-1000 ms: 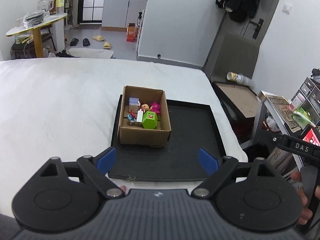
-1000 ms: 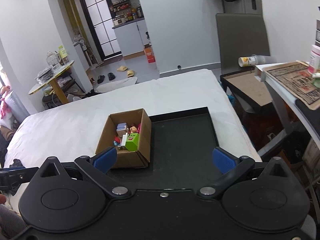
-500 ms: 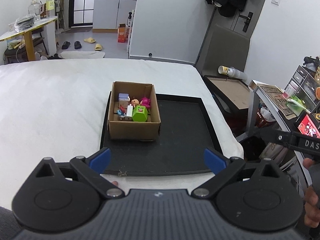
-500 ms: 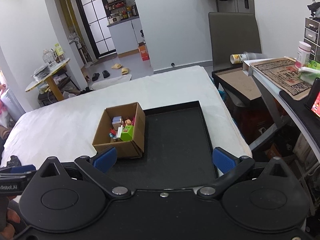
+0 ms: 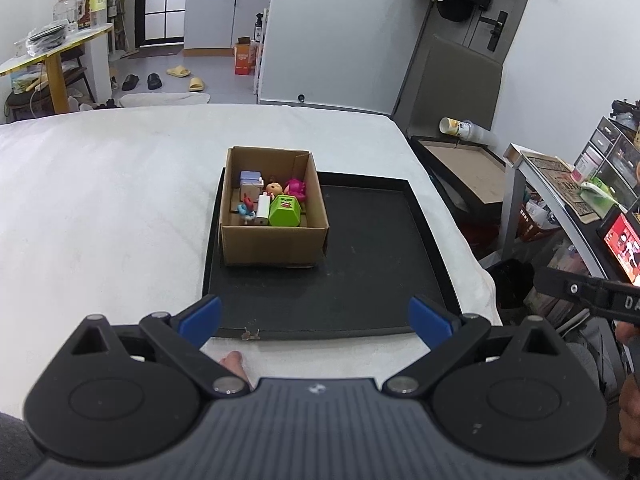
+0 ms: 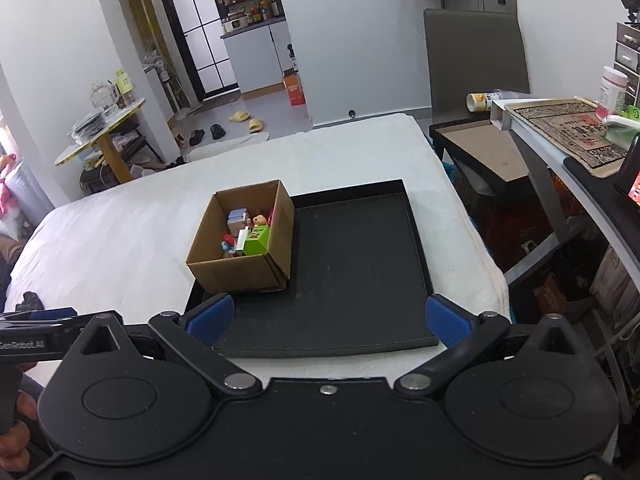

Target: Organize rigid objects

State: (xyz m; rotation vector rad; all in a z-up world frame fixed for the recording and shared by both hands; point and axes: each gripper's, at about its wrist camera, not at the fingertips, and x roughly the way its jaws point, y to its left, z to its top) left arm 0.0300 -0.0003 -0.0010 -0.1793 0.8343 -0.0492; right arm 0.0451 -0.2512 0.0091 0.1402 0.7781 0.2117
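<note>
On the white bed cover (image 5: 100,200): 1 black tray (image 5: 376,280), shallow-rimmed, lying flat near the right edge of the bed.

Item 1, cardboard box (image 5: 272,244): open-topped, standing in the far left corner of the tray, its left wall along the tray's left rim. Rest of the tray floor bare.

Item 2, contents of the box: 1 green block toy (image 5: 285,211) at the near side; 1 white bottle (image 5: 263,208) just left of it, touching; 1 small doll (image 5: 274,189) behind the green block; 1 pink toy (image 5: 295,188) at the far right; 1 pale blue-and-white piece (image 5: 250,178) at the far left; 1 small red-and-blue figure (image 5: 245,207) at the near left. All lie loosely heaped together.

Item 3, left gripper (image 5: 316,316): over the near edge of the tray, blue pads spread wide, nothing between them.

Item 4, right gripper (image 6: 326,316): also at the near edge of the tray, blue pads wide apart, nothing held. Both grippers well short of the box.
</note>
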